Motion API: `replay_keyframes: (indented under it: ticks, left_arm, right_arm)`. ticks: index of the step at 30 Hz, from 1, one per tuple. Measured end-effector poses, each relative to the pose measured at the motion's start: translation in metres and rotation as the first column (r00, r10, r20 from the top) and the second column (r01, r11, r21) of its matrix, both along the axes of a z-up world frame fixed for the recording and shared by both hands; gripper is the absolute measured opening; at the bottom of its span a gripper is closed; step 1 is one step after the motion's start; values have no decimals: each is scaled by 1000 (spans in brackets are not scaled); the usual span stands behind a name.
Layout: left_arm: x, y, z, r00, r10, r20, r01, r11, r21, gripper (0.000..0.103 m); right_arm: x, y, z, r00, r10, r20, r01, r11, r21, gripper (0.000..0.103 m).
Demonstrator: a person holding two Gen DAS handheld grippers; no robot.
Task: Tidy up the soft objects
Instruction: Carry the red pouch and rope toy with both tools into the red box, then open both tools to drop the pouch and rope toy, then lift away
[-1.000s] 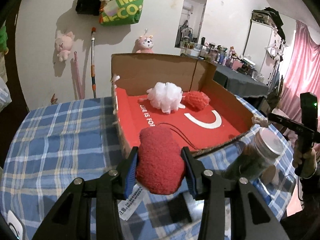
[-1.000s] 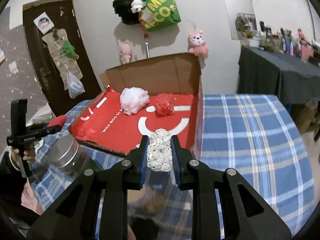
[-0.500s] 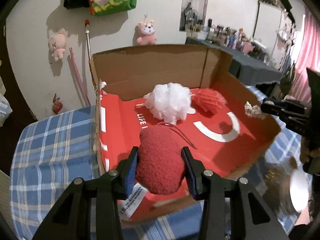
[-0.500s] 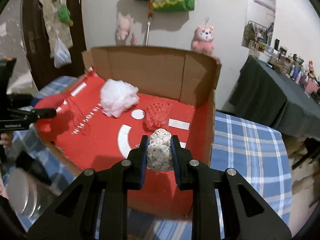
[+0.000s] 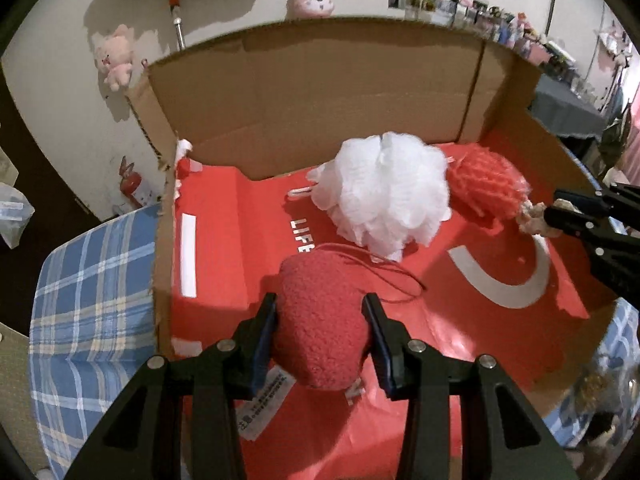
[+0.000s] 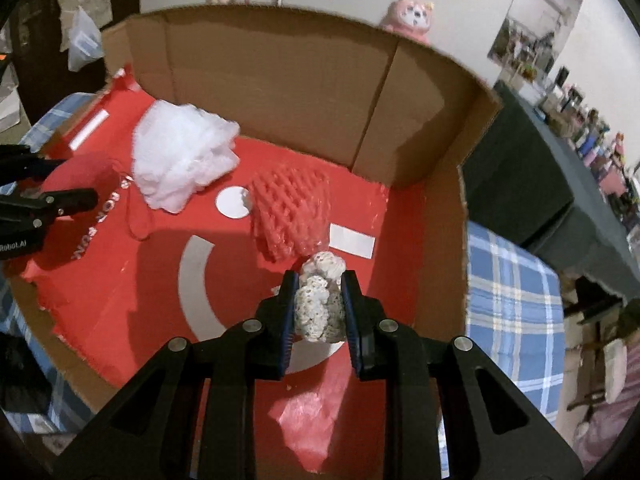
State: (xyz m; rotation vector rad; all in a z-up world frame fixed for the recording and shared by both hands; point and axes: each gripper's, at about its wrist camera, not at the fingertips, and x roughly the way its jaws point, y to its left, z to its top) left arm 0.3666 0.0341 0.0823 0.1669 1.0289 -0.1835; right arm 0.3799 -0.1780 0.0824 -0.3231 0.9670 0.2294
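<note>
Step in hand: delivery into the cardboard box (image 5: 320, 92). The left gripper (image 5: 322, 322) is clamped on a red plush pad (image 5: 320, 332), held above the box's red floor near its left wall. The right gripper (image 6: 319, 308) is clenched on a small whitish knotted lump (image 6: 320, 300), just in front of the red mesh sponge (image 6: 290, 212). A white bath pouf (image 5: 384, 196) already lies inside. Judgement: next, each gripper needs lowering over bare floor, then releasing without disturbing the items lying there.

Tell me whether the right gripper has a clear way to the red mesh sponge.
Probably not to grasp it: the right gripper is shut on a whitish knitted lump. The red mesh sponge lies just ahead, nothing between.
</note>
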Motion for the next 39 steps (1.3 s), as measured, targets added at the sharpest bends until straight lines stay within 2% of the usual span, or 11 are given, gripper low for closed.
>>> replay_keyframes:
  ticks: [9, 18, 22, 23, 24, 25, 26, 29, 31, 33, 39]
  left_arm:
    - [14, 2, -22, 997, 37, -66, -34, 999, 42, 46]
    - [9, 0, -23, 998, 30, -58, -27, 998, 52, 48]
    - [12, -2, -21, 999, 18, -46, -17, 1000, 26, 58]
    - [12, -4, -20, 999, 12, -45, -11, 1000, 16, 60]
    - [11, -5, -19, 999, 7, -44, -7, 1000, 8, 63]
    - [10, -6, -18, 999, 2, -38, -2, 1000, 4, 67]
    - [8, -8, -15, 1000, -4, -30, 4, 1000, 3, 68]
    - [0, -13, -8, 1000, -28, 8, 28, 1000, 2, 76]
    - [-7, -15, 1, 998, -33, 53, 33, 999, 9, 91]
    - [-17, -15, 13, 993, -40, 110, 41, 999, -4, 94]
    - [-56, -8, 55, 975, -22, 219, 53, 989, -137, 101]
  right_arm:
    - [11, -4, -18, 998, -13, -55, 11, 999, -36, 21]
    - [5, 5, -21, 999, 17, -52, -22, 995, -93, 23]
    - [3, 6, -21, 998, 31, -53, -37, 994, -103, 27]
    - [2, 6, -21, 998, 35, -53, -41, 994, -106, 32]
    - [1, 7, -20, 998, 40, -47, -45, 993, -107, 50]
    - [0, 7, -18, 998, 46, -33, -49, 993, -107, 63]
    - [-3, 7, -17, 998, 52, -21, -54, 993, -105, 72]
    - [-8, 8, -9, 998, 56, 2, -56, 993, -101, 72]
    - [-12, 8, -2, 998, 58, 14, -57, 994, -91, 72]
    - [-19, 8, 7, 998, 58, 36, -55, 995, -88, 72]
    - [-49, 1, 43, 993, 43, 110, -42, 999, -10, 72]
